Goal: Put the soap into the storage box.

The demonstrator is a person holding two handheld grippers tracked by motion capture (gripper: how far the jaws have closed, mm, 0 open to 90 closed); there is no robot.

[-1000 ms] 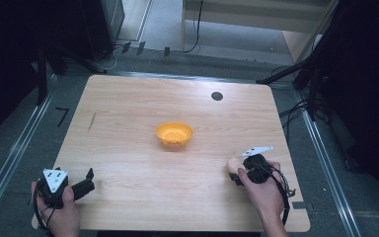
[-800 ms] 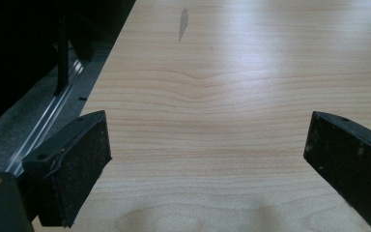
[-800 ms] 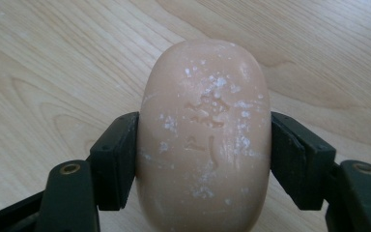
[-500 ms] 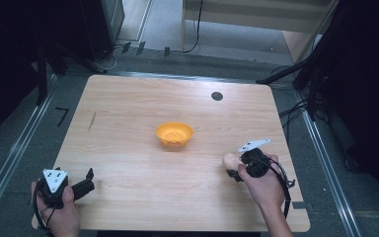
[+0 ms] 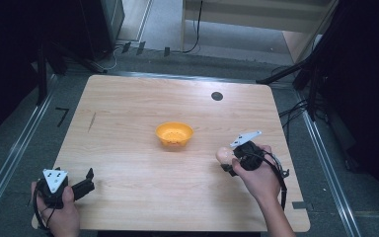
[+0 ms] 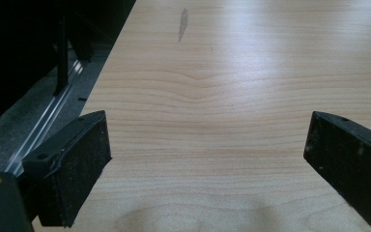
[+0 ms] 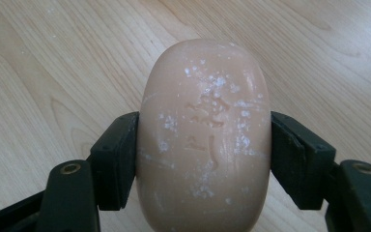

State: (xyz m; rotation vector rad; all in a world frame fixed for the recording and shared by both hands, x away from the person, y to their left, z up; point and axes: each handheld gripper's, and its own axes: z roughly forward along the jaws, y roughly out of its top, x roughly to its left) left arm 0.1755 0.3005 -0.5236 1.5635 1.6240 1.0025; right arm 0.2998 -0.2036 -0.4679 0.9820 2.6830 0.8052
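Observation:
A pale pink oval bar of soap (image 7: pixel 204 135) with white flecks is clamped between the two black jaws of my right gripper (image 7: pixel 204 159), which is shut on it. From above, the soap (image 5: pixel 223 155) sticks out of the right gripper (image 5: pixel 227 159) toward the left, a little above the table at its right side. An orange dish (image 5: pixel 174 134) sits at the table's middle, left of and beyond the soap. My left gripper (image 5: pixel 88 178) rests at the near left corner, jaws wide open (image 6: pixel 207 159) over bare wood.
The wooden table (image 5: pixel 128 113) has a small dark round hole (image 5: pixel 217 96) near its far edge and a grey mark (image 6: pixel 183 21) on the left side. Metal rails and dark floor run along both sides of the table.
My right gripper has moved left and slightly up with the soap, toward the orange dish. The left gripper has stayed where it was.

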